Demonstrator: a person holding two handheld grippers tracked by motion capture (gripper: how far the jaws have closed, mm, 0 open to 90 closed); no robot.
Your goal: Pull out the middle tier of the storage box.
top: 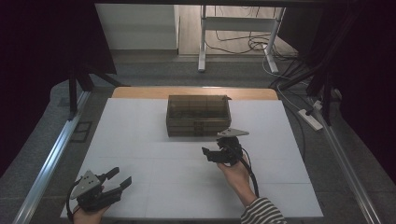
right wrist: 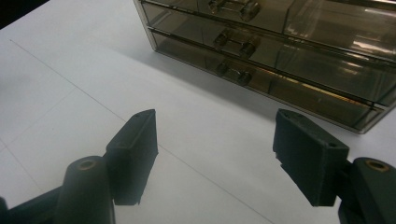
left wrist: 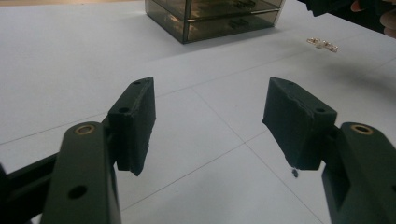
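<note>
Presumably light, stiff and slick, the drawer box [top: 198,115] near the table's [top: 140,154] far edge is best taken by a drawer knob [right wrist: 231,72]; right gripper [top: 215,152] and left gripper [top: 117,181] both gape, holding nothing.

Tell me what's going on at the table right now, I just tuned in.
A person holds a gripper in each hand over a white table. The right gripper hangs open just in front of a smoked-plastic drawer box, its jaws facing the drawer handles; all drawers look shut. The left gripper sits open near the table's front left corner, holding nothing. A small gold-coloured item lies on the table near the right gripper.
</note>
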